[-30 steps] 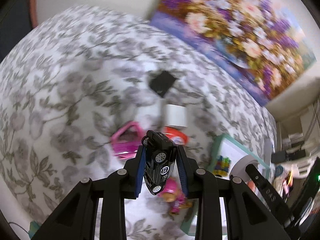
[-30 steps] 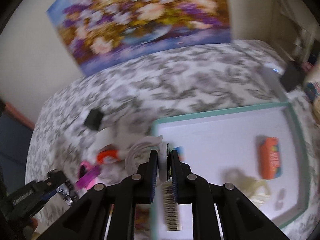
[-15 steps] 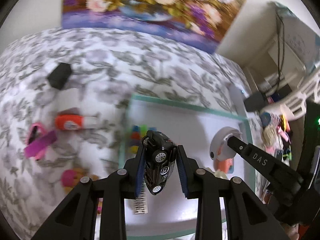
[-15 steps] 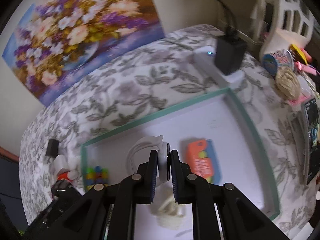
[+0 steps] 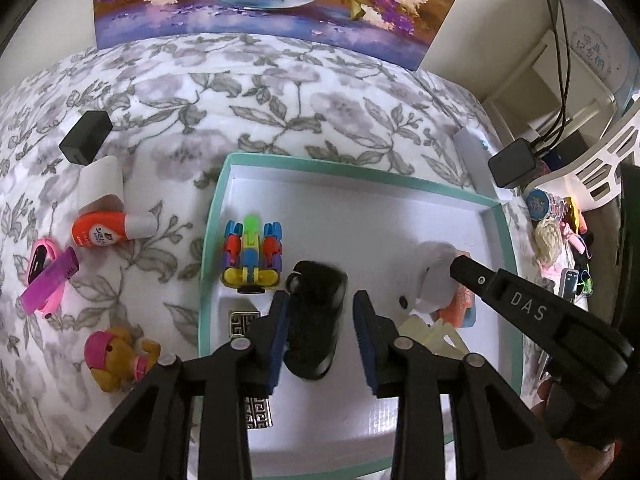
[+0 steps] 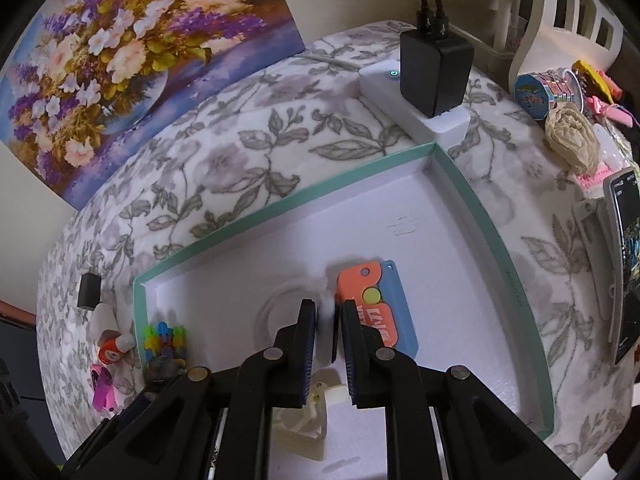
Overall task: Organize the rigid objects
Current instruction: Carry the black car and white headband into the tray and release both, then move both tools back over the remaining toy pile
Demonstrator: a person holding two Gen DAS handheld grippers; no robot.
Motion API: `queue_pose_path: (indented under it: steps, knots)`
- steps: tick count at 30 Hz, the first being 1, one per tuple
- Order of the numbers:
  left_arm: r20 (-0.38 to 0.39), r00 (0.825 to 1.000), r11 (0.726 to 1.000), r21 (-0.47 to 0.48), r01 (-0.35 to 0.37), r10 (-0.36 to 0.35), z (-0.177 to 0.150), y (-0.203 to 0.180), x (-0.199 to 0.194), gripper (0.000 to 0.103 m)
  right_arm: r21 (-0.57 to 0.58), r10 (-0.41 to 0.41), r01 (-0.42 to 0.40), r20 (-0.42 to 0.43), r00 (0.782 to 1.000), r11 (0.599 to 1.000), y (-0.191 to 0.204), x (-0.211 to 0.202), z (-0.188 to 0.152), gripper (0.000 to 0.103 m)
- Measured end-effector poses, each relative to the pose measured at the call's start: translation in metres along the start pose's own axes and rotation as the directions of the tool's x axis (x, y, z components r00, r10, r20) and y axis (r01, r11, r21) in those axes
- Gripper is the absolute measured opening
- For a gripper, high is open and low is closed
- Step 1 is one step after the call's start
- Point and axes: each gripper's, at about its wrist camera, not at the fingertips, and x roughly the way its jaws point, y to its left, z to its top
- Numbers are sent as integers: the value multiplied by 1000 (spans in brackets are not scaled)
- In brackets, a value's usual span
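Observation:
A teal-rimmed white tray (image 5: 210, 216) lies on the floral cloth. My left gripper (image 5: 320, 312) is open over it; the blurred black toy car (image 5: 314, 320) sits between the fingers, loose. My right gripper (image 6: 326, 320) has its jaws slightly apart around a blurred white ring-shaped object (image 6: 280, 308), which also shows in the left wrist view (image 5: 434, 276). The tray holds a colourful block toy (image 5: 252, 256), an orange and blue card holder (image 6: 372, 308), a cream plastic piece (image 6: 308, 432) and a patterned strip (image 5: 256, 412).
Left of the tray lie an orange and white tube (image 5: 108, 228), a pink and purple toy (image 5: 46, 276), a pink and tan figure (image 5: 116, 354) and a black box (image 5: 86, 136). A black charger on a white power strip (image 6: 436, 72) stands behind the tray. Clutter and a phone (image 6: 624, 268) lie right.
Both grippers swung over the tray. My left gripper opened and let go of the black car. My right gripper's jaws parted slightly around the white ring, low in the tray.

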Motion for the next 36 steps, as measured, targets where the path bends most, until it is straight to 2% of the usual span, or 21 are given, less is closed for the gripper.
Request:
queue_pose_path:
  steps: [2,6,11,12,14,18,21,23,25,26,29,32,36]
  knots:
    - [1,1000,1000,2,0,0,1,0,-2,47,-9,-8,8,5,1000,1000,2,-2,0,17]
    - [7,1000,1000,-17,10,-10,3,5,-10,48,-18,-9,9,8,1000,1000,6,-7,0,17]
    - [47,999,998,-67,-1,4,9,22,-28,50,-51,-12,14,52,999,999,17,-24,-2,17]
    - [53,998,996,-87,-11,16,10,28,-31,51,-60,-12,16,58,998,998,20,-26,-3,17]
    - [66,996,990,-130,-46,55,12,44,-37,62,-83,-14,19,65,998,996,26,-29,-5,17]
    - [86,990,972,-216,-93,114,13,78,-50,64,-124,-21,27,56,998,992,38,-24,-10,17]
    - [81,985,944,-306,-120,151,12,110,-59,68,-136,-31,37,47,998,990,46,-21,-14,17]
    - [79,979,921,-359,-148,188,10,129,-65,80,-153,-37,45,51,998,987,52,-21,-17,24]
    - [75,973,897,-408,-168,217,8,147,-70,81,-186,-43,53,57,997,981,62,-21,-20,53]
    - [71,971,886,-430,-176,227,7,155,-73,81,-202,-41,53,60,997,978,68,-21,-22,58]
    - [52,962,847,-489,-209,268,1,179,-81,81,-250,-28,42,57,998,967,86,-21,-30,60]
    - [37,958,812,-540,-222,286,-4,196,-87,90,-295,-18,32,52,998,955,104,-20,-39,70]
    - [26,954,771,-596,-226,299,-11,216,-94,91,-359,-11,26,45,999,933,126,-18,-53,79]
